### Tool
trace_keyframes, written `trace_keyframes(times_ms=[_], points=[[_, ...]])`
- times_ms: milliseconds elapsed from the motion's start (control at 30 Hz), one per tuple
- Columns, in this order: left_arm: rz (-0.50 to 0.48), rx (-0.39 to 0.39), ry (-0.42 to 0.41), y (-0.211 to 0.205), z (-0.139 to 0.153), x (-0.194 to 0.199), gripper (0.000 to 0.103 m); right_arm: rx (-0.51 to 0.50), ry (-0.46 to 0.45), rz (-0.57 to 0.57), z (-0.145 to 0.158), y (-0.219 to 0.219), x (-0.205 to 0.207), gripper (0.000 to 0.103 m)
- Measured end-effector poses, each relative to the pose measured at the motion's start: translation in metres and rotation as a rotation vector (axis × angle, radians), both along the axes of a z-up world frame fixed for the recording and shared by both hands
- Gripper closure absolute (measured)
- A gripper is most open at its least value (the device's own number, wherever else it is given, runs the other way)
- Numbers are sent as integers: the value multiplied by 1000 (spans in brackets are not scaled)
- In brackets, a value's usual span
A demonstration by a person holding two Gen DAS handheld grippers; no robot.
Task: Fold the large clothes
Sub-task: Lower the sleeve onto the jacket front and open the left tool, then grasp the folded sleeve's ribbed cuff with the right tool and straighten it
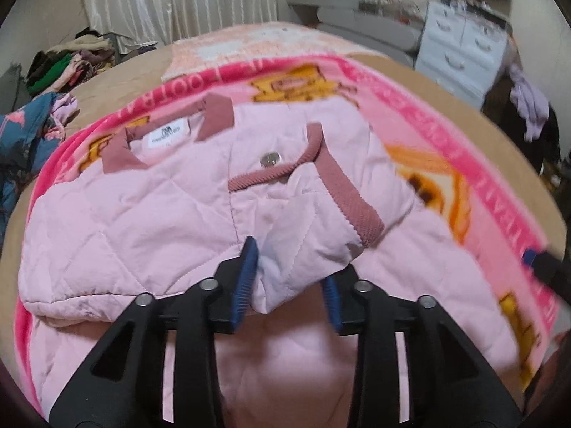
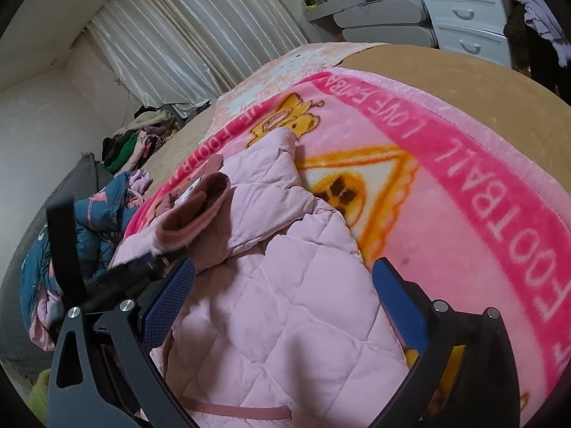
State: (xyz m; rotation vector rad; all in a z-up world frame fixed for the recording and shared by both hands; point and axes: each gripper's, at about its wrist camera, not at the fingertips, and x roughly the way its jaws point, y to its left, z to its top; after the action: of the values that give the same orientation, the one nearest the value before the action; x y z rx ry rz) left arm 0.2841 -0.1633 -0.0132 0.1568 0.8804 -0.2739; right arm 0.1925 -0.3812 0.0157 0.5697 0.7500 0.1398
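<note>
A pale pink quilted jacket [image 1: 142,207] with dusty-rose collar and cuffs lies on a pink cartoon blanket [image 1: 446,114] on the bed. One sleeve [image 1: 321,192] is folded across its front. My left gripper [image 1: 291,285] holds a fold of that sleeve's fabric between its blue pads [image 1: 246,278]. In the right wrist view the jacket [image 2: 285,303] lies between the wide-apart blue pads [image 2: 396,299] of my right gripper [image 2: 282,285], which is open over it. The rose cuff [image 2: 200,210] sits at the left. The right gripper's tip shows in the left wrist view [image 1: 535,260].
The bed's tan sheet [image 1: 464,82] surrounds the blanket. A clothes pile [image 1: 67,64] and a blue floral garment [image 1: 25,135] lie at the left. White drawers [image 1: 460,42] and a grey desk [image 1: 357,18] stand behind, with curtains [image 1: 178,0] on the far wall.
</note>
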Motion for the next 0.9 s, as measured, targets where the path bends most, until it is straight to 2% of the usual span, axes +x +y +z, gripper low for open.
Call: trace_keyframes(times_ms=[33,67,100,133,233,433,700,900], points=[[-13,0,6,-1,-3,-3,57,-2,4,-2,-1,0,0,4],[-35,-17,22,-2,-5,-6,33,-2,7,-2,-2,0,1,4],[-47,-27,35,-2,-7,-9,24,0,12,0,-3,0,2,4],[-50,-12,43,-3,-9,-13,20,0,17,1,-4,0,2,4],[-75,3,51,-2,-11,-24,19,-2,31,-2,-8,0,4,4],[-53,-58,47,37,3,-38,9,-17,45,15,-10,12,9,4],[121,-101,-23,126,34,-34,9,-18,64,120,-10,61,25,4],[272,-131,-30,189,41,-28,9,-31,79,190,-11,103,41,4]])
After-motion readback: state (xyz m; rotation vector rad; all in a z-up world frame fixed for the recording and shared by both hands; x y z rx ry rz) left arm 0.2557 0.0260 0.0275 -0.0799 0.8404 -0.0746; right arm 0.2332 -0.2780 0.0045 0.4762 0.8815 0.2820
